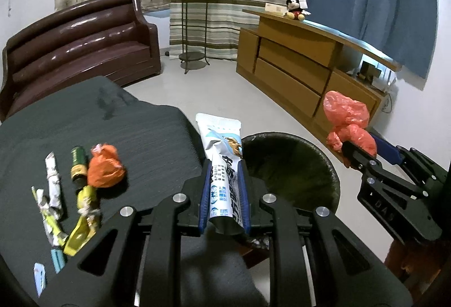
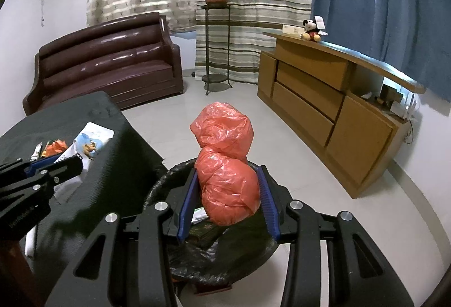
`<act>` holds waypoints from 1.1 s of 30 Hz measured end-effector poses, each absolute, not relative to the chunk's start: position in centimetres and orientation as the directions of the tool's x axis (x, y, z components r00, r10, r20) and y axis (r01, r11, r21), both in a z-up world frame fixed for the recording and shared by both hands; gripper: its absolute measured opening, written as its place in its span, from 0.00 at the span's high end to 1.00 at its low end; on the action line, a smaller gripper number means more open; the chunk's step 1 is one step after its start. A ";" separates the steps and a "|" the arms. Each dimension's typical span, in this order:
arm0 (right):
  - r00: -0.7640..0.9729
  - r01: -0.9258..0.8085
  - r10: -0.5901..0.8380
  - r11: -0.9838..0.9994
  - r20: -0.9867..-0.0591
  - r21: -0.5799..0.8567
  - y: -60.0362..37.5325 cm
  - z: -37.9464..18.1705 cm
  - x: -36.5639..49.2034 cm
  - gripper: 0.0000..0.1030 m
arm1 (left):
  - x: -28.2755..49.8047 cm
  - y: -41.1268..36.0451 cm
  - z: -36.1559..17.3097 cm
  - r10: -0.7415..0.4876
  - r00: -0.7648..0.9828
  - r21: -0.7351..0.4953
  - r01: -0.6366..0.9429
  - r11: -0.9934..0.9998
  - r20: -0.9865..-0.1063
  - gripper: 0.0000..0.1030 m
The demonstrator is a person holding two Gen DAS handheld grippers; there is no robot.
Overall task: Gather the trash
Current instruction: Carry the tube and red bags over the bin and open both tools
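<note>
My left gripper is shut on a white and blue snack wrapper, held at the table's right edge beside the bin. In the right wrist view, my right gripper is shut on a crumpled red plastic bag, held over the black-lined trash bin. The same red plastic bag and right gripper show at the right of the left wrist view, past the trash bin. On the dark table lie an orange crumpled bag, a green battery, paper scraps and a yellow wrapper.
A brown leather sofa stands behind the table. A wooden cabinet with a plush toy runs along the right wall. A metal plant stand holds a potted plant by the curtains. Pale tiled floor surrounds the bin.
</note>
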State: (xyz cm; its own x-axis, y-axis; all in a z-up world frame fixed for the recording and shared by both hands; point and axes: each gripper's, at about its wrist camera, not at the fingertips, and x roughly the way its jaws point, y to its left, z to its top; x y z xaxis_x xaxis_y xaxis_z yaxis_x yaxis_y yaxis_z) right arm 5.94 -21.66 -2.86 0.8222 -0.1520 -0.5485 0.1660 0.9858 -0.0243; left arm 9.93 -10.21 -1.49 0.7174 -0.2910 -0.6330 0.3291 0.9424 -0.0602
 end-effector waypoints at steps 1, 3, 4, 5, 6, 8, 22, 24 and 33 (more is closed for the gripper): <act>0.821 0.167 -0.152 0.986 -0.550 -0.022 -21.8 -2.9 6.0 0.59 | 10.2 -10.5 -1.6 -0.291 0.714 -0.058 0.333 0.941 -0.636 0.82; 0.818 0.173 -0.154 0.985 -0.554 -0.018 -22.1 -3.1 6.3 0.59 | 10.6 -11.0 -1.8 -0.292 0.707 -0.055 0.338 0.940 -0.645 0.82; 0.818 0.175 -0.154 0.985 -0.555 -0.016 -22.2 -3.1 6.5 0.59 | 10.9 -11.4 -2.0 -0.290 0.703 -0.052 0.339 0.939 -0.649 0.82; 0.817 0.177 -0.154 0.984 -0.556 -0.014 -22.1 -3.2 6.7 0.59 | 11.2 -11.8 -2.1 -0.287 0.701 -0.048 0.340 0.939 -0.653 0.82; 0.816 0.178 -0.155 0.984 -0.557 -0.012 -22.1 -3.2 6.9 0.59 | 11.4 -12.1 -2.2 -0.287 0.699 -0.046 0.343 0.938 -0.655 0.82; 0.814 0.181 -0.154 0.984 -0.559 -0.009 -22.3 -3.4 7.2 0.59 | 11.9 -12.9 -2.3 -0.286 0.694 -0.040 0.348 0.937 -0.661 0.82; 0.818 0.186 -0.150 0.983 -0.555 0.008 -22.9 -3.2 7.3 0.44 | 12.7 -12.9 -2.5 -0.259 0.697 -0.033 0.320 0.947 -0.668 0.53; 0.820 0.185 -0.148 0.983 -0.554 0.010 -22.8 -3.1 7.3 0.43 | 12.5 -12.5 -2.4 -0.257 0.701 -0.033 0.316 0.948 -0.665 0.52; 0.823 0.173 -0.135 0.985 -0.551 0.016 -22.3 -2.7 7.0 0.43 | 11.3 -10.2 -1.2 -0.237 0.725 -0.030 0.286 0.958 -0.647 0.48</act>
State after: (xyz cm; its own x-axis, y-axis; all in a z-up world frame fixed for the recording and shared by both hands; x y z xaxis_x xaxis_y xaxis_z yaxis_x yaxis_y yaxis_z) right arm 6.97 -22.28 -2.67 0.8234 -0.1354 -0.5511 0.1728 0.9848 0.0163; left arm 11.33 -10.21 -1.20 0.7246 -0.2369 -0.6472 0.2862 0.9577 -0.0302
